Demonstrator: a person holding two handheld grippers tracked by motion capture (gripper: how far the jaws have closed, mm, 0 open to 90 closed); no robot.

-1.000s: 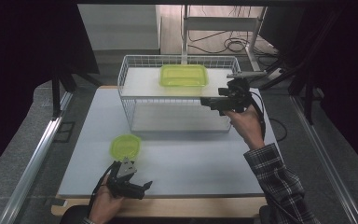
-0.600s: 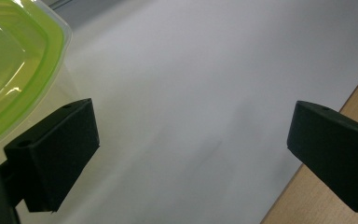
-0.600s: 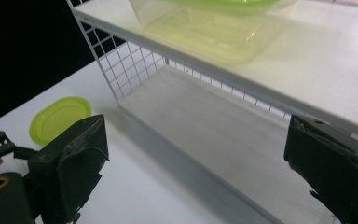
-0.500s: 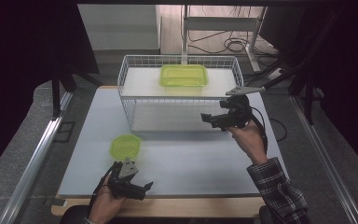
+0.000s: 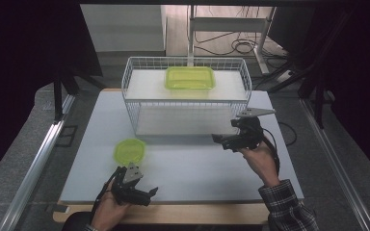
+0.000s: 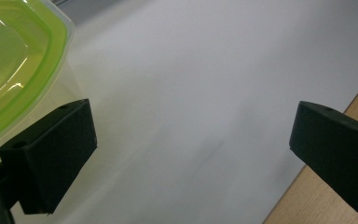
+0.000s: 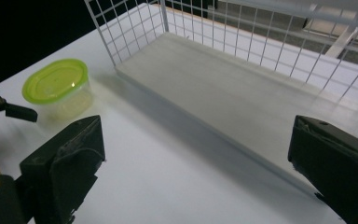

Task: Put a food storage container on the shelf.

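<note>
Lime-lidded tub (image 5: 129,150): a small clear container with a green lid, standing on the white surface (image 5: 197,168) near its front left, well short of the wire rack.
Nearest tool: the left tongs (image 5: 142,195) lie low at the front edge, just beside the tub and not touching it; in the left gripper view the lid (image 6: 14,60) sits at the upper left, outside the spread jaws.
Left tongs' state: released, nothing between the jaws.
Why so held: my guess is they are lined up to close on the tub next, hence the low, wide approach.
Right tongs (image 5: 221,139): held above the surface before the rack's right end, jaws spread wide and empty, probably waiting clear of the other hand.
Wire rack (image 5: 185,96): white, two-tiered, at the back; its lower shelf (image 7: 223,98) is bare.
On top: a larger green-lidded box (image 5: 190,78).
In the way: only the rack's front wires, should the tub go onto a shelf.
</note>
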